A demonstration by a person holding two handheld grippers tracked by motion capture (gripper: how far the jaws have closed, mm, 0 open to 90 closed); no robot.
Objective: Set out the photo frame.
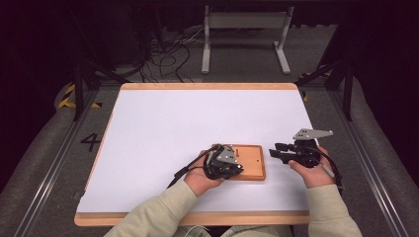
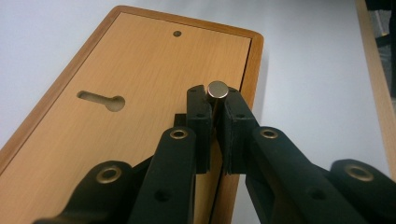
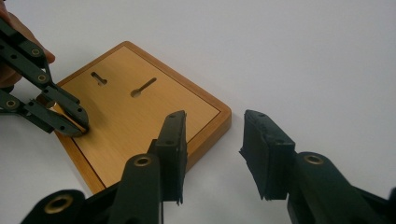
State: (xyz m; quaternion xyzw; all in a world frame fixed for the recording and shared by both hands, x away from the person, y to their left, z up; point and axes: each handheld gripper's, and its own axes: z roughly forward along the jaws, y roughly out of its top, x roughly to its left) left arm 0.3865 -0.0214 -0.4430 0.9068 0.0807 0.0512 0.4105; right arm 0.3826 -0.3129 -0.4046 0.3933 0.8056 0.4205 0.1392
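White sheeting covers the wood-edged surface (image 1: 163, 123), with dark floor, cables and a metal stand beyond its far edge. From the high view, a wooden board (image 1: 249, 160) lies back-up near the surface's near edge, right of centre; the left claw (image 1: 236, 169) sits over the board's left end, the right claw (image 1: 275, 150) just off its right edge.

In the left gripper view, the left claw (image 2: 217, 100) pinches a small metal cylinder (image 2: 217, 89) at its very tip, above the board (image 2: 116, 126) beside its raised rim.

In the right gripper view, the right claw (image 3: 212, 135) is spread and empty above the board's (image 3: 140, 121) corner.

Such a shallow grip on a smooth round piece could let it slip or roll away across the sheeting.
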